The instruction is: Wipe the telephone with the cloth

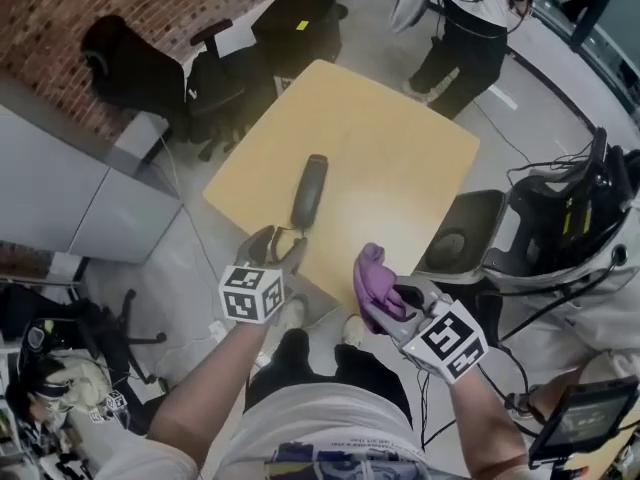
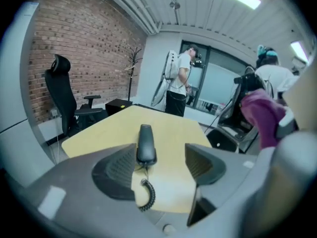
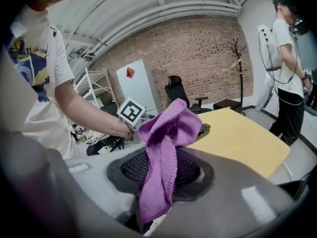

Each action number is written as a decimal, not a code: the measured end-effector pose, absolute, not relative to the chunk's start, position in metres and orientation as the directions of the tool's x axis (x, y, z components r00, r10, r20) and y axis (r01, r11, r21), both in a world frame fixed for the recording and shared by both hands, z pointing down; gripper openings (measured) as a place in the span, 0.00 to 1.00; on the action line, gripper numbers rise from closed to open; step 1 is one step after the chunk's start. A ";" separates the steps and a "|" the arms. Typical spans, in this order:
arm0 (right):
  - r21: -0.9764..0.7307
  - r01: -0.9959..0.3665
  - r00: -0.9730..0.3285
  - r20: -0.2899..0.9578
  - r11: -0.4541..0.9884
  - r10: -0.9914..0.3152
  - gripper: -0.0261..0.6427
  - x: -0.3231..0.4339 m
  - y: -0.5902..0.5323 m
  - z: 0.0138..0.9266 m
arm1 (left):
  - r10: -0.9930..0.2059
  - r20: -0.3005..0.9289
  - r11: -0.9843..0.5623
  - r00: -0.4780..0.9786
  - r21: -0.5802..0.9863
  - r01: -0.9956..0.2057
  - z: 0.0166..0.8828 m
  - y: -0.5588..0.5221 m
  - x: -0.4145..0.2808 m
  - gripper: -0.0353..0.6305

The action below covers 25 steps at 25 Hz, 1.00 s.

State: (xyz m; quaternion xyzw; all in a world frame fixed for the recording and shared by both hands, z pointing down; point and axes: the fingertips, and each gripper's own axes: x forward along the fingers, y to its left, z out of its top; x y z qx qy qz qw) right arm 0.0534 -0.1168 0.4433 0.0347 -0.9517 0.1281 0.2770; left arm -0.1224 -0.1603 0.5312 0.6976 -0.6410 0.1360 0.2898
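A dark telephone handset (image 1: 309, 190) lies on the yellow table (image 1: 400, 148), its coiled cord (image 2: 147, 195) trailing toward the near edge. My left gripper (image 1: 280, 248) hovers just short of the handset's near end, open, with nothing between its jaws. In the left gripper view the handset (image 2: 146, 144) lies ahead on the table (image 2: 104, 130), seen between the spread jaws of my left gripper (image 2: 161, 165). My right gripper (image 1: 385, 293) is off the table's near corner, shut on a bunched purple cloth (image 1: 372, 283). The cloth (image 3: 166, 133) drapes over the jaws of my right gripper (image 3: 163, 167).
A person (image 1: 465, 38) stands beyond the table's far corner. Black office chairs (image 1: 130, 68) and a black box (image 1: 295, 28) sit at the far left. A grey cabinet (image 1: 70, 188) is at left, another black chair (image 1: 470, 233) at right.
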 end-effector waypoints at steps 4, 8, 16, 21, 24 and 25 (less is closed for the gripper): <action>-0.226 -0.111 -0.856 0.517 0.968 0.022 0.22 0.034 -0.105 0.438 | -0.833 0.513 -0.078 0.206 0.260 -0.962 0.496 -0.105 -0.114 0.47; -0.217 -0.080 -0.855 0.517 0.973 0.045 0.22 0.020 -0.080 0.431 | -0.836 0.473 -0.152 0.278 0.288 -0.945 0.467 -0.055 -0.100 0.36; -0.149 -0.046 -0.854 0.519 0.988 0.038 0.21 -0.020 0.009 0.432 | -0.816 0.376 -0.345 0.439 0.293 -0.892 0.440 0.046 -0.086 0.06; -0.111 -0.068 -0.863 0.505 0.991 -0.003 0.22 -0.058 0.080 0.423 | -0.767 0.345 -0.430 0.542 0.352 -0.832 0.434 0.124 -0.103 0.06; -0.106 -0.112 -0.863 0.503 0.988 -0.044 0.22 -0.067 0.116 0.420 | -0.743 0.322 -0.473 0.587 0.369 -0.800 0.429 0.160 -0.106 0.06; -0.111 -0.121 -0.864 0.501 0.986 -0.050 0.22 -0.069 0.126 0.419 | -0.735 0.320 -0.483 0.597 0.370 -0.793 0.427 0.169 -0.106 0.06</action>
